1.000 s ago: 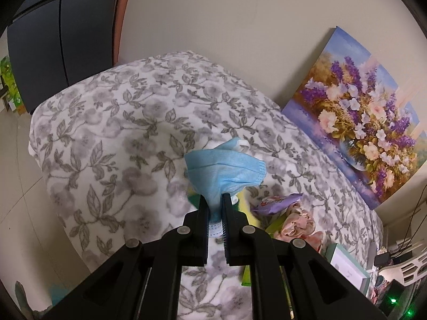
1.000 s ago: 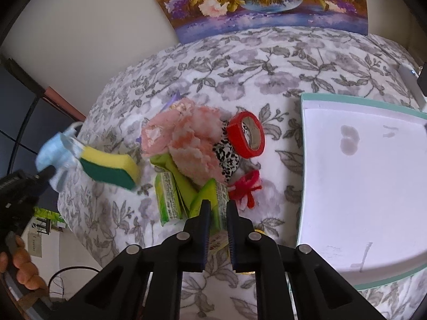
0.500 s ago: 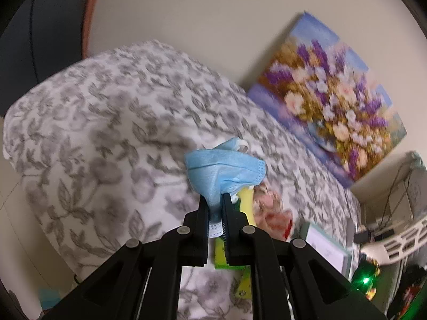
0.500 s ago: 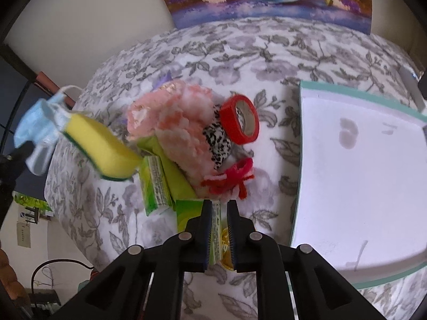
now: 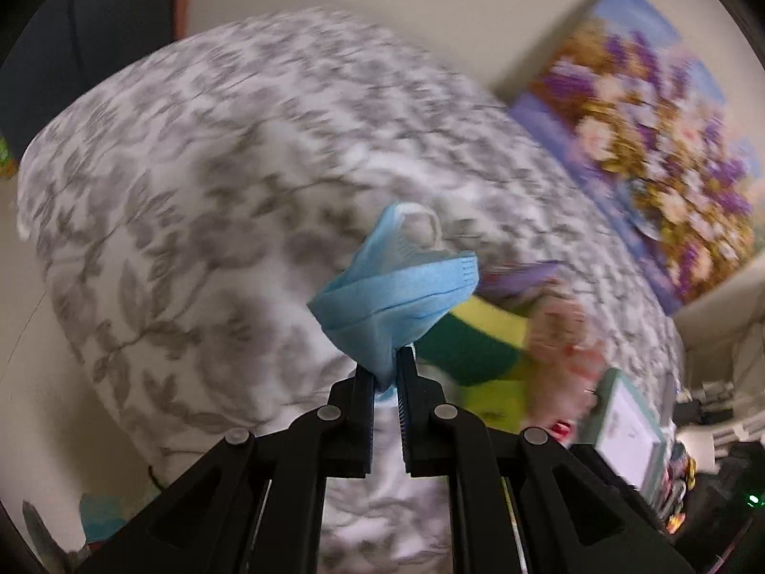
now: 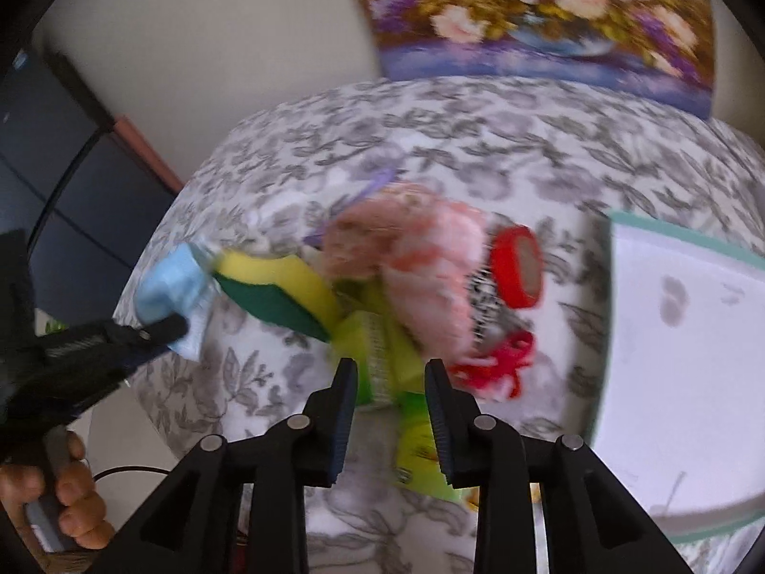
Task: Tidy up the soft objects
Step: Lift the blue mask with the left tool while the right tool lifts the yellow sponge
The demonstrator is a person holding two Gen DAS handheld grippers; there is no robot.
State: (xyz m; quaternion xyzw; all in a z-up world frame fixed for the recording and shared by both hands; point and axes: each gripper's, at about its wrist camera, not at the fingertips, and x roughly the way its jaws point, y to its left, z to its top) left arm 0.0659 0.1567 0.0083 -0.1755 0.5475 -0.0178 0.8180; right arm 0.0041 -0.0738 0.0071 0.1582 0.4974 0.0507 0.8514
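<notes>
My left gripper (image 5: 385, 358) is shut on a crumpled light-blue face mask (image 5: 392, 296) above the flowered bedspread (image 5: 191, 191). The right wrist view shows that gripper (image 6: 162, 327) and the mask (image 6: 172, 287) at the left. A yellow-and-green sponge (image 6: 277, 287) sits tilted just right of the mask; whether they touch I cannot tell. My right gripper (image 6: 389, 368) hangs over green packets (image 6: 382, 354), its jaws opening with nothing pressed between them. Beyond lie a pink fluffy piece (image 6: 411, 263), a red tape roll (image 6: 519, 268) and a red yarn bow (image 6: 502, 363).
A white tray with a teal rim (image 6: 669, 234) lies at the right of the pile. A flower painting (image 6: 526, 14) leans on the wall behind. A hand (image 6: 71, 516) holds the left gripper's handle at the lower left. The bedspread drops off at the left.
The left gripper has come down with the mask, closer to the sponge and pile. The right gripper's jaws, shut before, now stand apart, and it has shifted over the green packets.
</notes>
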